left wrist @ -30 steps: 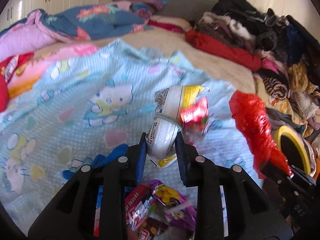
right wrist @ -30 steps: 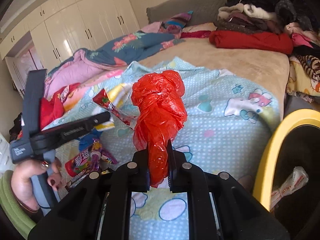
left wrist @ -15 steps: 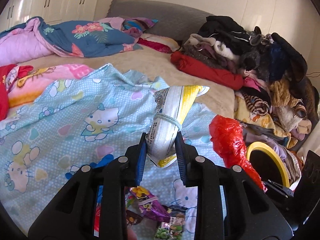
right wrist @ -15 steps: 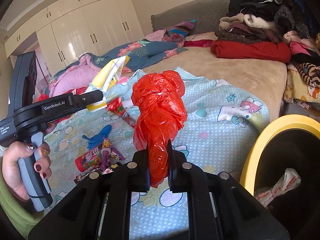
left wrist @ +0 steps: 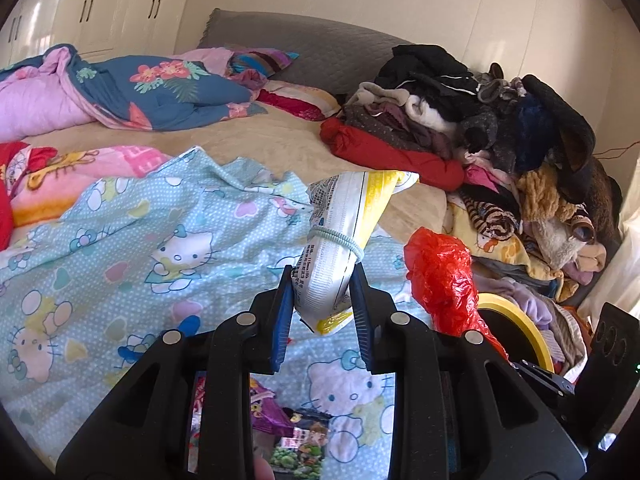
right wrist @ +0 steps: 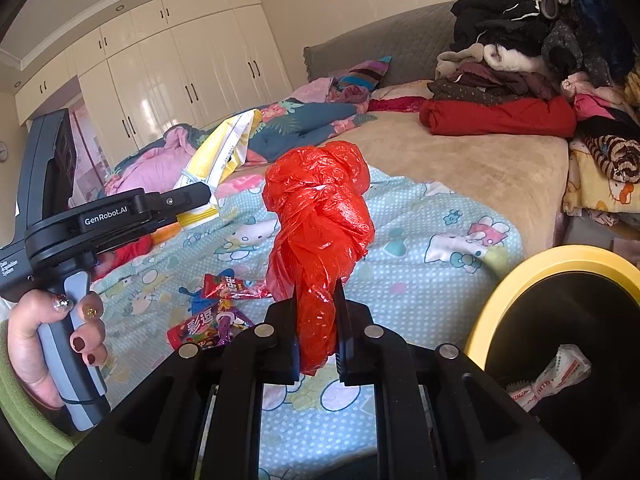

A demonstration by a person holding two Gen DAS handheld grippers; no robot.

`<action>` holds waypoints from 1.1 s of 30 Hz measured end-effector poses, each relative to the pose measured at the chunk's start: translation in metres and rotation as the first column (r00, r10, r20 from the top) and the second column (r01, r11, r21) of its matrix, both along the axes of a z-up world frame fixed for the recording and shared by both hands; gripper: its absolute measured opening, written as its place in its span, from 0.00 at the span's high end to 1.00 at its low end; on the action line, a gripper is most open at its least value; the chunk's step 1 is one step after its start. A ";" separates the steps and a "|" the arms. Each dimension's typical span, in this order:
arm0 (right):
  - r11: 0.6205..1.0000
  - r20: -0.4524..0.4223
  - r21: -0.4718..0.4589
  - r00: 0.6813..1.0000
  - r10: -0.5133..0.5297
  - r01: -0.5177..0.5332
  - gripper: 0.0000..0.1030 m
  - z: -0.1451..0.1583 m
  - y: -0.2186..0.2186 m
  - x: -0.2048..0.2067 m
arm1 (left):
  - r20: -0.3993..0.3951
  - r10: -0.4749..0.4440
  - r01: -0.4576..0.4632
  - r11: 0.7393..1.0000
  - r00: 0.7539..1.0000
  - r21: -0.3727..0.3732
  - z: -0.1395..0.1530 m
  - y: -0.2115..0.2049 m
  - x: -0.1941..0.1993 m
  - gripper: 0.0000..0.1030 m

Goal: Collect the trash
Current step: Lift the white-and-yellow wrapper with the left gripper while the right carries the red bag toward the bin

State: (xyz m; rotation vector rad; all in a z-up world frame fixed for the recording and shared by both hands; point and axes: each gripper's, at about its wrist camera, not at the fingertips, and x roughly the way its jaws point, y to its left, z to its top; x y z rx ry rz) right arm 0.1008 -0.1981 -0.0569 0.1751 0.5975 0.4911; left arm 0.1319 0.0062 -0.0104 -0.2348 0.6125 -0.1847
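Note:
My left gripper [left wrist: 322, 300] is shut on a white and yellow snack bag [left wrist: 344, 236] tied with a pale band, held up over the blue cartoon-cat blanket [left wrist: 120, 248]. My right gripper [right wrist: 316, 328] is shut on a crumpled red plastic bag [right wrist: 320, 216], which also shows in the left wrist view as the red plastic bag [left wrist: 440, 276]. A yellow-rimmed trash bin [right wrist: 552, 264] with a black liner stands at the right, a wrapper [right wrist: 560, 372] inside it. In the right wrist view the left gripper [right wrist: 192, 196] with its snack bag [right wrist: 224, 152] is at the left, held by a hand [right wrist: 36, 344].
Candy wrappers [right wrist: 216, 312] lie on the blanket below the grippers, several wrappers [left wrist: 288, 432] showing under the left gripper too. A heap of clothes [left wrist: 500, 128] fills the bed's right side. Quilts [left wrist: 140, 88] lie at the back left. White wardrobes [right wrist: 180, 80] line the wall.
Both grippers have risen with their loads. A red wrapper that hung by the snack bag a second ago is gone from the left view. The bin rim has come closer.

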 end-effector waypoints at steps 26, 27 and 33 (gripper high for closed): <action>0.996 0.020 0.031 0.996 -0.086 0.085 0.88 0.019 -0.054 -0.018 | 0.017 -0.087 0.087 0.996 0.996 0.001 0.011 -0.041 -0.016 0.80; 0.996 0.022 0.031 0.996 -0.089 0.088 0.88 0.020 -0.056 -0.018 | 0.017 -0.092 0.092 0.996 0.996 0.001 0.011 -0.043 -0.017 0.80; 0.993 0.028 0.036 0.993 -0.112 0.111 0.88 0.023 -0.068 -0.021 | 0.022 -0.118 0.118 0.993 0.993 0.007 0.012 -0.053 -0.020 0.80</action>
